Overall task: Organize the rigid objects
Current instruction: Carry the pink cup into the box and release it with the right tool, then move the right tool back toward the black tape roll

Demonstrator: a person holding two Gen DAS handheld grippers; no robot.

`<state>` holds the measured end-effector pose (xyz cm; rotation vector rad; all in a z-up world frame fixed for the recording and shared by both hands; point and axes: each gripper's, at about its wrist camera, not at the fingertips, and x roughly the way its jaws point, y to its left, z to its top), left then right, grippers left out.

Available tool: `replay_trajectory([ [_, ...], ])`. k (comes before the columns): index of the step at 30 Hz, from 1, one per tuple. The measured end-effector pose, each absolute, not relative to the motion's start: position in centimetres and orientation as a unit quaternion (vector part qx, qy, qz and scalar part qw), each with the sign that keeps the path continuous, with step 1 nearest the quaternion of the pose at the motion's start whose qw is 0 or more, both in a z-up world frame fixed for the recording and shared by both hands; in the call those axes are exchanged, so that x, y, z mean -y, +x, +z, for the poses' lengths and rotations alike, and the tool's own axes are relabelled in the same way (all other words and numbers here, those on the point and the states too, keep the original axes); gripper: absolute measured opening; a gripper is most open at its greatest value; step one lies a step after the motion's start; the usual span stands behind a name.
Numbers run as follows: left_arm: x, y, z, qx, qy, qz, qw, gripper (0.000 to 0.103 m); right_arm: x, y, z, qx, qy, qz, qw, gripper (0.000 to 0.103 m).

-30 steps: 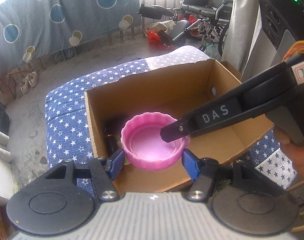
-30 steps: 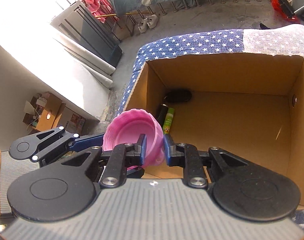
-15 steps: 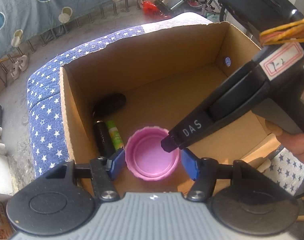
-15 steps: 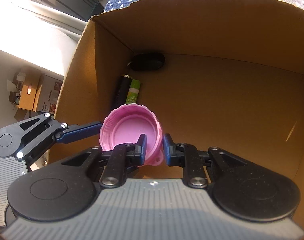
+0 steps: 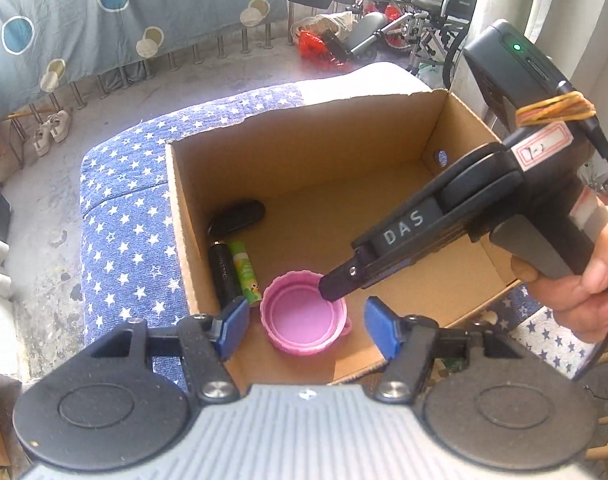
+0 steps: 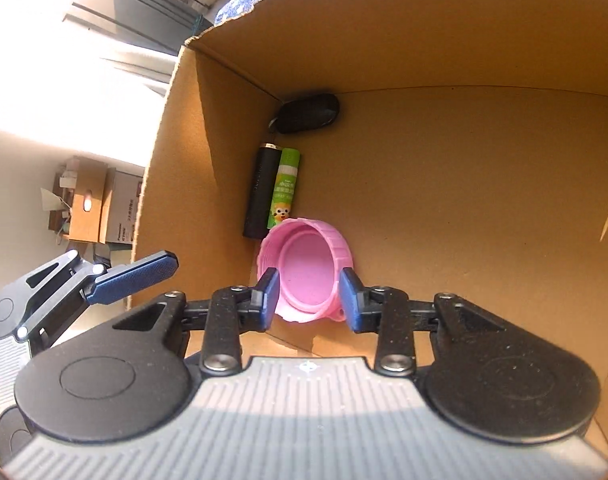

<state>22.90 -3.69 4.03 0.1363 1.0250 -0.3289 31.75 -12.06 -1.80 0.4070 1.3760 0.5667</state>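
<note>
A pink ribbed lid (image 5: 304, 318) lies open side up on the floor of a cardboard box (image 5: 304, 128), near its front left corner. My right gripper (image 6: 309, 300) reaches down into the box, its tip (image 5: 335, 284) at the lid's rim. Its jaws are opening, and the lid (image 6: 307, 268) sits between the blue pads without being pressed. My left gripper (image 5: 307, 324) hovers open over the box's near edge, holding nothing. One of its fingers (image 6: 136, 276) shows outside the box wall (image 6: 423, 40).
Along the box's left wall lie a black cylinder (image 5: 224, 276), a green glue stick (image 5: 246, 276) and a black oval object (image 5: 236, 222). The box stands on a blue star-patterned cushion (image 5: 124, 216). A hand (image 5: 575, 288) holds the right gripper's handle.
My right gripper came down into the box with the pink lid pinched by its rim, then parted its jaws. The lid now rests on the box floor. My left gripper stayed open.
</note>
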Motion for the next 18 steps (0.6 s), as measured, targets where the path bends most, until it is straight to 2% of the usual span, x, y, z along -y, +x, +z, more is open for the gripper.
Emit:
replay_trajectory([
  [10, 0.1, 14.6, 7.5, -0.440, 0.018, -0.169, 0.882, 0.068, 19.5, 20.8, 5.8, -0.509, 0.264, 0.276, 0.772, 0.038],
  [14, 0.1, 10.9, 7.1, -0.436, 0.035, -0.177, 0.881, 0.070, 21.6, 14.6, 6.0, -0.480, 0.294, 0.279, 0.778, 0.041],
  [18, 1.4, 8.0, 4.8, -0.454, 0.077, -0.192, 0.867, 0.070, 21.9, 10.0, 3.0, -0.490, 0.319, 0.269, 0.766, 0.041],
])
